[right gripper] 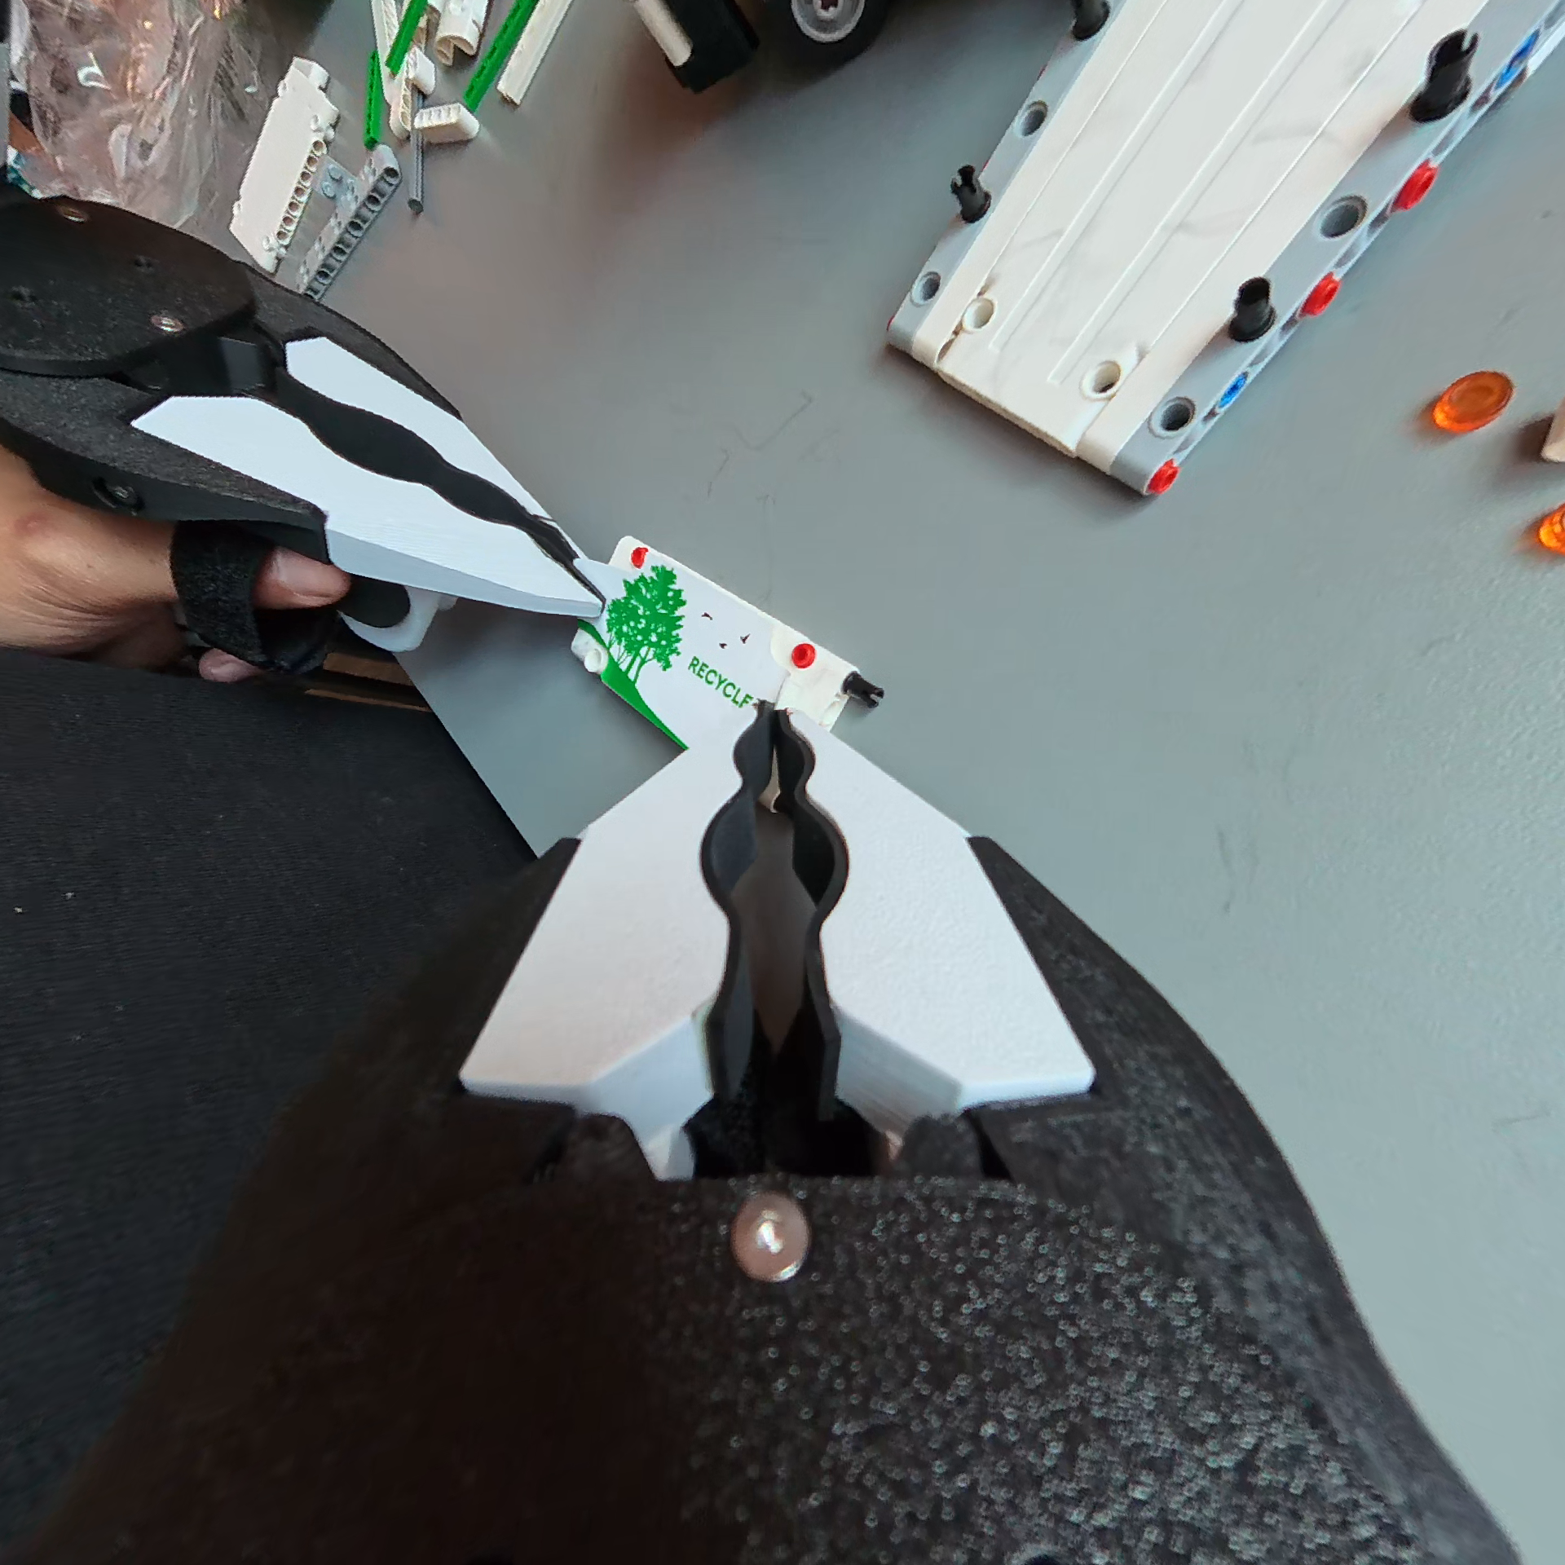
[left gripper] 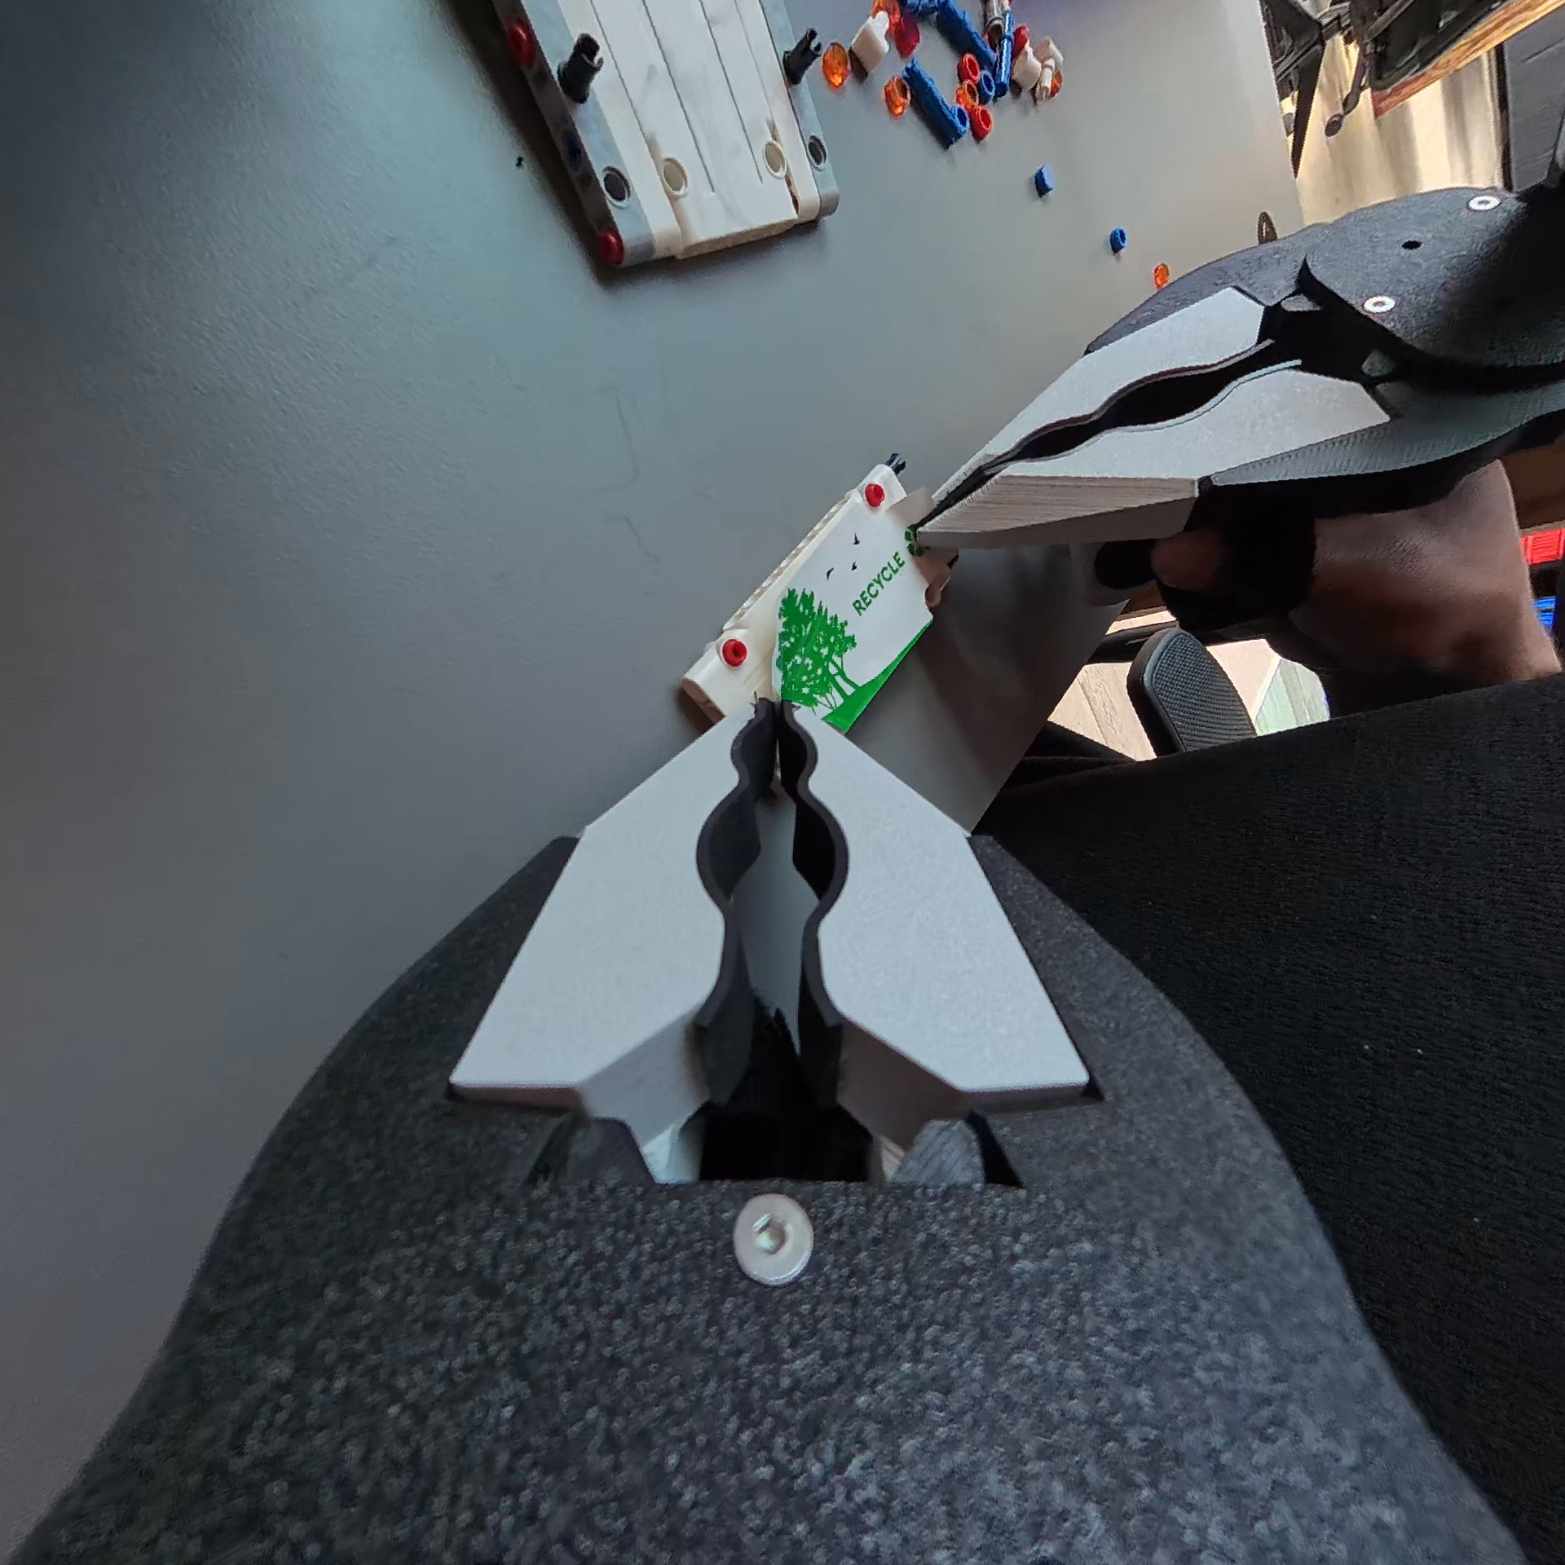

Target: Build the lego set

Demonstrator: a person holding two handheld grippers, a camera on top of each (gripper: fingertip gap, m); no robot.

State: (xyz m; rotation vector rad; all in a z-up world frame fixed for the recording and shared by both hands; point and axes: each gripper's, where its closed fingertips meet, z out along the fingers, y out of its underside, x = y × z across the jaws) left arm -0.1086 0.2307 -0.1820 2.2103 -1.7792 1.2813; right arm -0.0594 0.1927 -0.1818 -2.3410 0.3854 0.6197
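**Two grippers pinching one small white panel near the table edge**

So both grippers are clamped onto the same white panel [right gripper: 720,652], the one with a green tree print and red pins. The left gripper [left gripper: 775,716] has its fingers nearly closed on the panel's end by the tree, and the right gripper [right gripper: 772,720] is pinched the same way on the opposite end, next to a black pin [right gripper: 864,688]. The panel sits low at the near edge of the grey table [right gripper: 1016,762]; can't tell if it's lifted off or resting.

What I'd worry about: both grips are only on thin corners, so any twist or pull apart could pop the panel free or snap a pin loose, and it could drop off the edge.

Pose-wise, in the right view the left gripper comes in from 10 o'clock with a hand [right gripper: 102,559] behind it, angled down. The bigger white and grey plate [right gripper: 1186,220] lies at 1 o'clock, with an orange stud [right gripper: 1472,400] at 2 o'clock.
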